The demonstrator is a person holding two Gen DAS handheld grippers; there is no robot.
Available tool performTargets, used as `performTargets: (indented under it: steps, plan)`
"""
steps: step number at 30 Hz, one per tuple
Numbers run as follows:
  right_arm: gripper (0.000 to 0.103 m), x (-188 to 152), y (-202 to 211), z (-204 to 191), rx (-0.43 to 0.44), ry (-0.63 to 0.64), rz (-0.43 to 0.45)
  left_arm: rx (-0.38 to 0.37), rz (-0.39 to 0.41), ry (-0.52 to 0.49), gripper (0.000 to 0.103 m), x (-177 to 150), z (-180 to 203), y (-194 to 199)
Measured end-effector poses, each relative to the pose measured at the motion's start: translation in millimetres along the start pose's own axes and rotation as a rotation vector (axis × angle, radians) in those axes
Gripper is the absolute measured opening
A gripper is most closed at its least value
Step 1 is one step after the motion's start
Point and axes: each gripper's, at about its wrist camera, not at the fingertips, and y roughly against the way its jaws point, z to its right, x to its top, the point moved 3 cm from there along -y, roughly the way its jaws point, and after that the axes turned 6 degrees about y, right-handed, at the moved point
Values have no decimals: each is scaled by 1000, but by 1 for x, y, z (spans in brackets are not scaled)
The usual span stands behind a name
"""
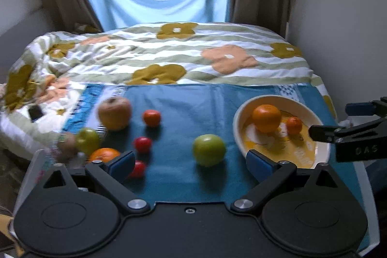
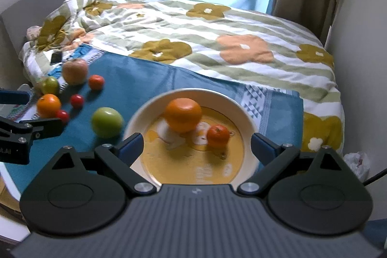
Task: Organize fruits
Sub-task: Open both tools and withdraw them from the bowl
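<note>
Nearest the left wrist camera, the left hand-held gripper (image 1: 189,161) has its blue-padded fingers spread wide and grips nothing, hovering over a teal cloth (image 1: 179,98) laid on a bed with a flowered duvet (image 1: 169,52).

From the left of that view, a small dark object, possibly a phone (image 1: 35,113), lies on the duvet. Next comes a blurred cluster at the cloth's left edge: a brownish fruit (image 1: 65,144) touching a small green apple (image 1: 87,140), with an orange (image 1: 104,154) just in front, partly behind the left finger. Behind them sits a large reddish-yellow apple (image 1: 115,115). Further right lie a small tangerine (image 1: 151,117), a red cherry tomato (image 1: 142,144) and a second tomato (image 1: 138,169) beside the left fingertip. A larger green apple (image 1: 209,149) rests alone near the middle of the cloth, between the spread fingers.

To the right stands a cream bowl (image 1: 238,117) with a yellow inside. It holds a big orange (image 1: 266,117) and a little tangerine (image 1: 294,125), close together. The left gripper's right fingertip overlaps the bowl's near rim.

At the far right, the right hand-held gripper (image 2: 197,144) hangs over the bowl's near side, its fingers also wide apart and gripping nothing.
</note>
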Motion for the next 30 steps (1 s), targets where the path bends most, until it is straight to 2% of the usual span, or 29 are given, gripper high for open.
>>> performTargets:
  steps: [5, 11, 22, 30]
  plan:
    - [103, 9, 14, -25, 32, -51, 16, 33, 24, -28, 100, -5, -35, 19]
    - [103, 17, 20, -65, 37, -109, 21, 2, 24, -58, 100, -8, -82, 23]
    - [103, 16, -1, -132, -48, -236, -20, -112, -22, -144, 100, -8, -152, -15]
    - [103, 8, -35, -166, -129, -342, -55, -206, -79, -195, 100, -15, -174, -58]
